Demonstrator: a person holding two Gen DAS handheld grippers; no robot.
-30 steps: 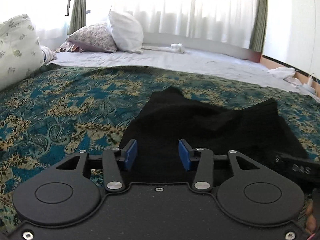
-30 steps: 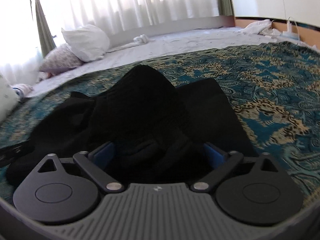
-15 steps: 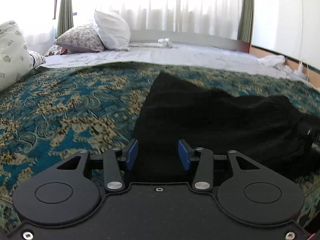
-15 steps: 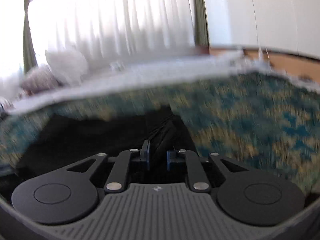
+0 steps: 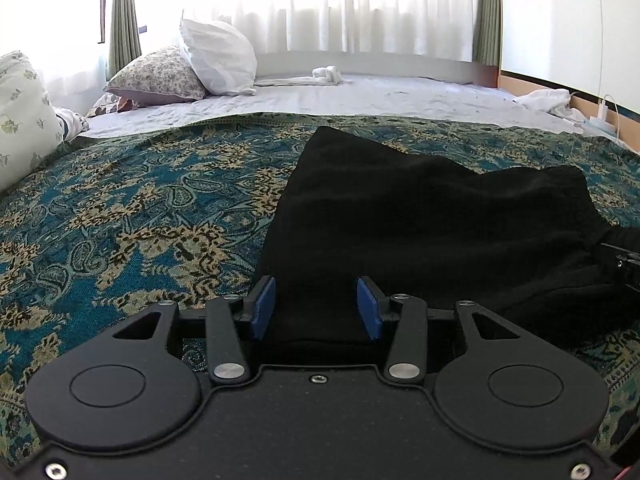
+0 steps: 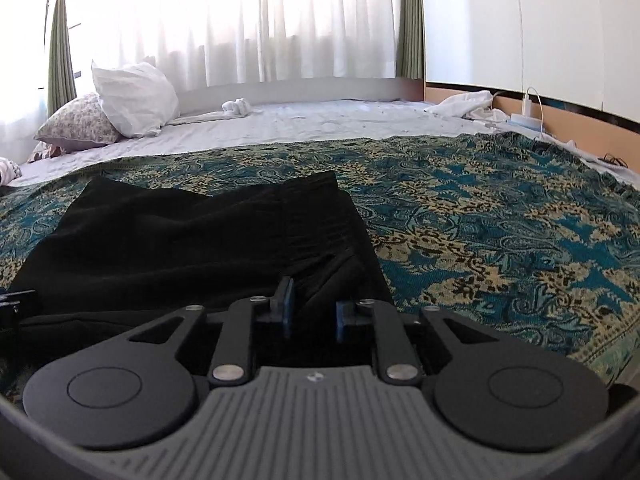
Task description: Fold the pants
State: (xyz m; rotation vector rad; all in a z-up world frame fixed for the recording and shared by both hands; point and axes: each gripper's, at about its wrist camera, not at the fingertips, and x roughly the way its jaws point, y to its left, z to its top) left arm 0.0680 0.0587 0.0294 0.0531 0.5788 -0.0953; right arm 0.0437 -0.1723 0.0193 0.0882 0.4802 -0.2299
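**Pants lie dark and flat under both my grippers**

Pants [image 5: 420, 232] of black fabric are spread on the teal and gold patterned bedspread [image 5: 120, 208], roughly in the middle of it, with bare pattern showing to either side. From my left wrist view the cloth runs away from me to a point at the far end and rises in soft folds toward the right. From my right wrist view a gathered band of the garment [image 6: 316, 216] lies along its right edge, close to the open bedspread.

My left gripper [image 5: 316, 308] sits low over the near edge of the pants. Its blue pads [image 5: 262, 306] stand partly apart, and black cloth fills the space between them, but I cannot tell whether the pads press on it or merely straddle it.

My right gripper [image 6: 311, 312] is at the near right corner of the pants. Its jaws are narrow and opening, with a dark fold of the fabric between the pads [image 6: 286, 300]; the pads do not look pressed on it.

At the right edge of my left wrist view a black part of my other gripper [image 5: 624, 260] shows against the cloth.

Beyond the bedspread lies a pale sheet [image 5: 360, 100], with a white pillow [image 5: 216, 60] leaning on a floral pillow [image 5: 156, 76], and sheer curtains [image 6: 240, 20] bright behind them.
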